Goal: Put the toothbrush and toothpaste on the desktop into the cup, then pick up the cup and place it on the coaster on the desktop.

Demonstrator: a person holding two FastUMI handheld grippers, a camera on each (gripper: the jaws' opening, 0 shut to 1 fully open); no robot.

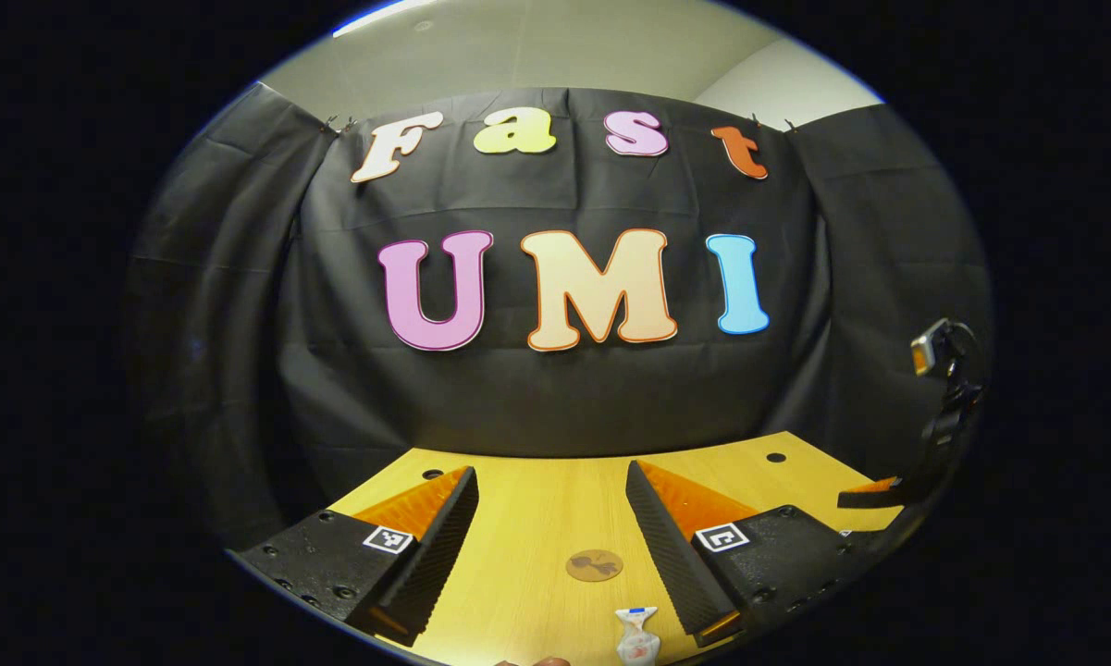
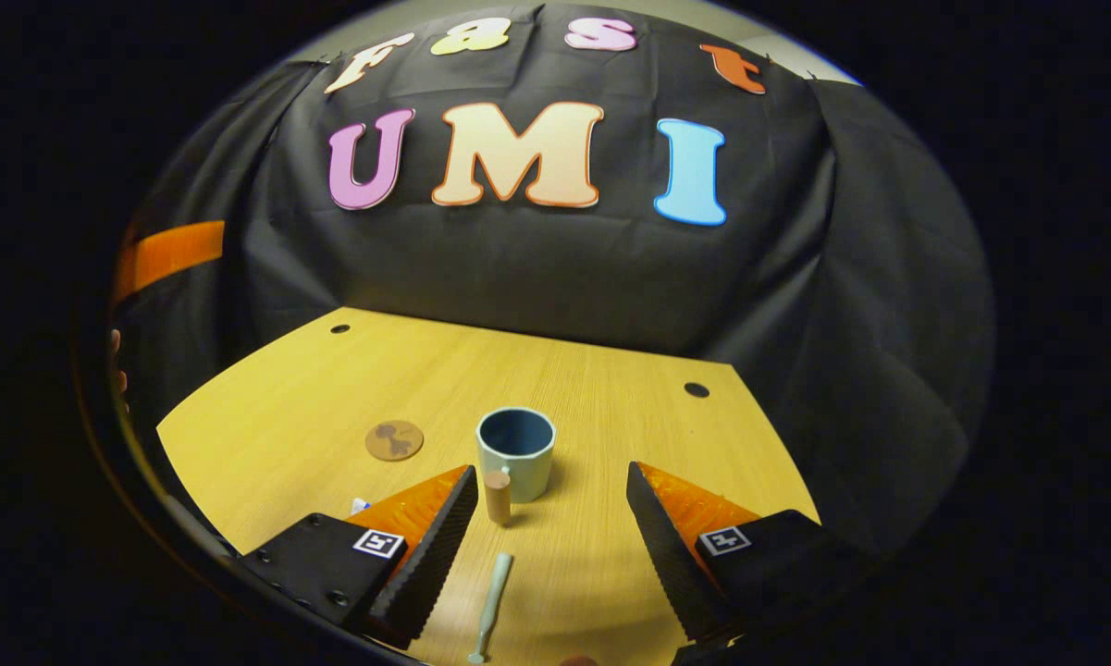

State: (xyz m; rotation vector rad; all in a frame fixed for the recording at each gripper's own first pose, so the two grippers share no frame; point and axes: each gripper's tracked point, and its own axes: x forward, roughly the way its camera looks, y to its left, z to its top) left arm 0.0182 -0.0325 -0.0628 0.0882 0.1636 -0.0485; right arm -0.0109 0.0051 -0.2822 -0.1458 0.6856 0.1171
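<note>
Right gripper view shows my right gripper (image 2: 552, 546) open and empty, with the pale green plastic toothbrush (image 2: 491, 606) lying between its fingers, long axis pointing toward the blue-green round cup (image 2: 516, 453). My left gripper (image 1: 552, 546), also open, has the white toothpaste tube (image 1: 635, 636) just below.

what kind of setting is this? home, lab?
Likely a staged data-collection booth, not a home: a wooden desktop with black cloth hung behind as a wall, and only a few props laid out: cup, coaster, toothbrush.
</note>
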